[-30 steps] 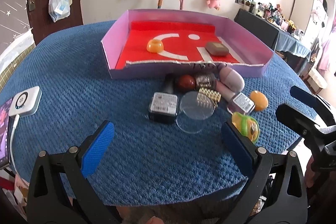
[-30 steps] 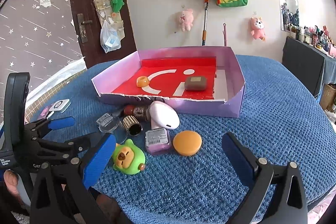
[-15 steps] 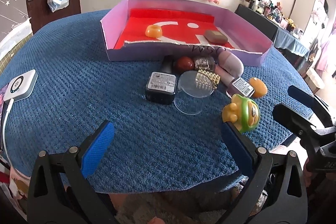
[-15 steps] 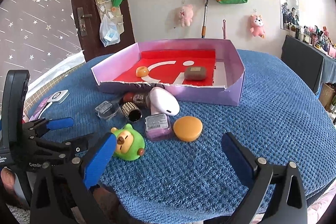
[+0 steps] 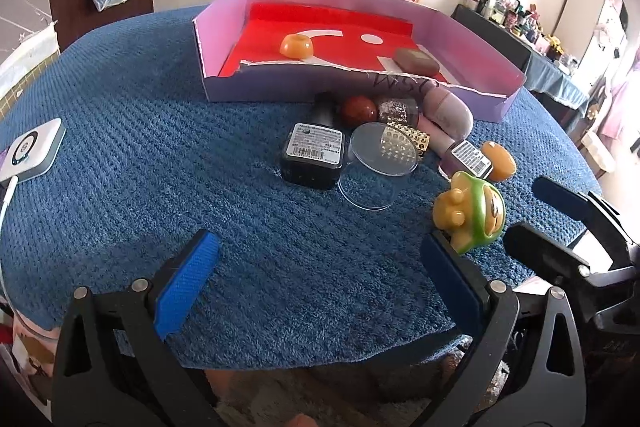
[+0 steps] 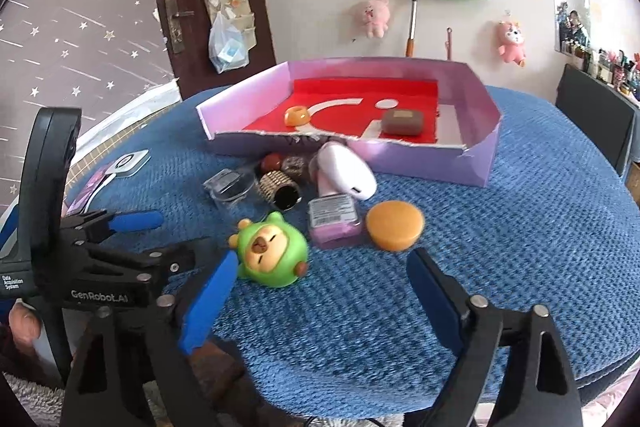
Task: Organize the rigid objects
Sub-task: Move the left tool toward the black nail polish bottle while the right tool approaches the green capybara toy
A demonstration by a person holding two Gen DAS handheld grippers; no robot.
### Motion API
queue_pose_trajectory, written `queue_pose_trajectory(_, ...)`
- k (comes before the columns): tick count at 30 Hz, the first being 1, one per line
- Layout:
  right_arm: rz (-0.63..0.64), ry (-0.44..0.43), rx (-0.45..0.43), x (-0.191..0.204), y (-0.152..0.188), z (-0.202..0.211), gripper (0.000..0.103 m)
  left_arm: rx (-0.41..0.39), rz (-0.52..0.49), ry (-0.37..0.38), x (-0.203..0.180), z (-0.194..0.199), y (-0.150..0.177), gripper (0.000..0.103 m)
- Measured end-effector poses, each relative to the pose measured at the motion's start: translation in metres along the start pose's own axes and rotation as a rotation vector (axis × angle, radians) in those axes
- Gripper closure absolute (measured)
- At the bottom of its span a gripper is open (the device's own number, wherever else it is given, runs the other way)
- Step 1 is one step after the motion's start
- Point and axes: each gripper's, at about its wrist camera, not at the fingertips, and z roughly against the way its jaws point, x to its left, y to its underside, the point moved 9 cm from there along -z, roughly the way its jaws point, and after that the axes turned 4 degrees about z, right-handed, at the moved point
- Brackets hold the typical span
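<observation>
Left gripper point(image 5: 318, 275) hangs wide apart and empty over the blue cloth point(image 5: 168, 163). Green toy point(image 5: 472, 217) sits just past its right finger, with the right gripper point(image 5: 536, 211) beside it. Black box point(image 5: 314, 155), clear lid point(image 5: 384, 149), brown ball point(image 5: 359, 110) cluster before the tray point(image 5: 280, 89). Tray holds an orange ring point(image 5: 297, 46) and brown case point(image 5: 416, 61). White device point(image 5: 30, 151) far left.

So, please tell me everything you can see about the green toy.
The green toy is a small, round, glossy figure that looks like plastic: a tan animal face with closed eyes inside a green hood with two ears. It lies tilted on the blue cloth, nearest of the loose items, close to the right gripper, whose jaws are open. Nothing grips it.
</observation>
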Motion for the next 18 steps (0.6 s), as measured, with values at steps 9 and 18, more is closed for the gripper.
queue_pose_trajectory(9,0.001,-0.047,0.036,0.012,0.007,-0.01,0.027,-0.022,0.035,-0.034,0.024,0.002,-0.007,0.011)
queue_pose_trajectory(18,-0.007,-0.084,0.054,0.021,0.006,-0.022,0.03,-0.032,0.027,-0.058,0.033,-0.009,-0.021,0.011)
